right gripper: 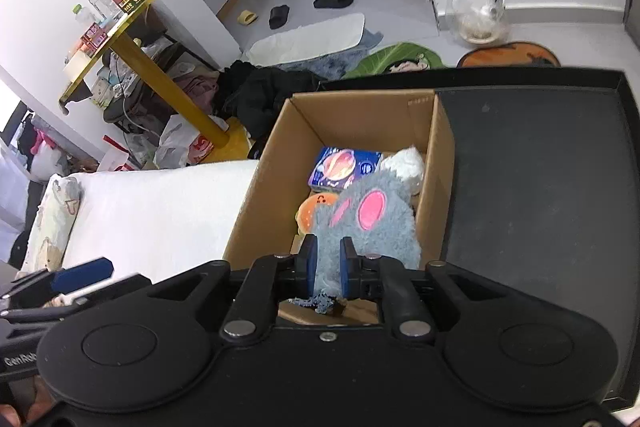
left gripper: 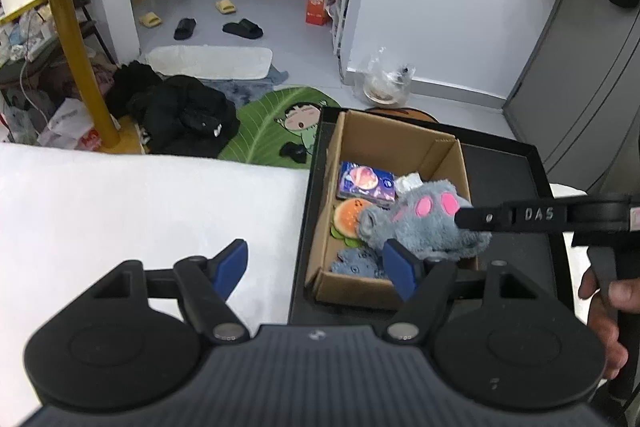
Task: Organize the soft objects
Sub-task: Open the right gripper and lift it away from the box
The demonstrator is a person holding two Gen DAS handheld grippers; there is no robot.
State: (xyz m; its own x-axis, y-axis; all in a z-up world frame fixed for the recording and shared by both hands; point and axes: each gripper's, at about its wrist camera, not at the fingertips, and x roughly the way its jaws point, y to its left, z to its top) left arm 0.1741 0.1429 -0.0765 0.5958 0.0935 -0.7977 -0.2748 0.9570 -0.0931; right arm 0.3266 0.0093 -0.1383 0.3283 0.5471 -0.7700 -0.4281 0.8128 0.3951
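Right wrist view: right gripper (right gripper: 328, 263) pinches the fluffy grey plush toy with 2 pink ears (right gripper: 372, 223), lengthwise pointing away, over the brown cardboard box (right gripper: 256, 203); left gripper (left gripper: 316, 267) fingers are spread apart.

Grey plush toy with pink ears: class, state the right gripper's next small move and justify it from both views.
Probably lower slightly, then open. The right gripper is shut on the grey plush toy, which hangs inside the cardboard box above the burger plush and blue pack. The left gripper is open, holding nothing, over the box's near edge and the white surface.
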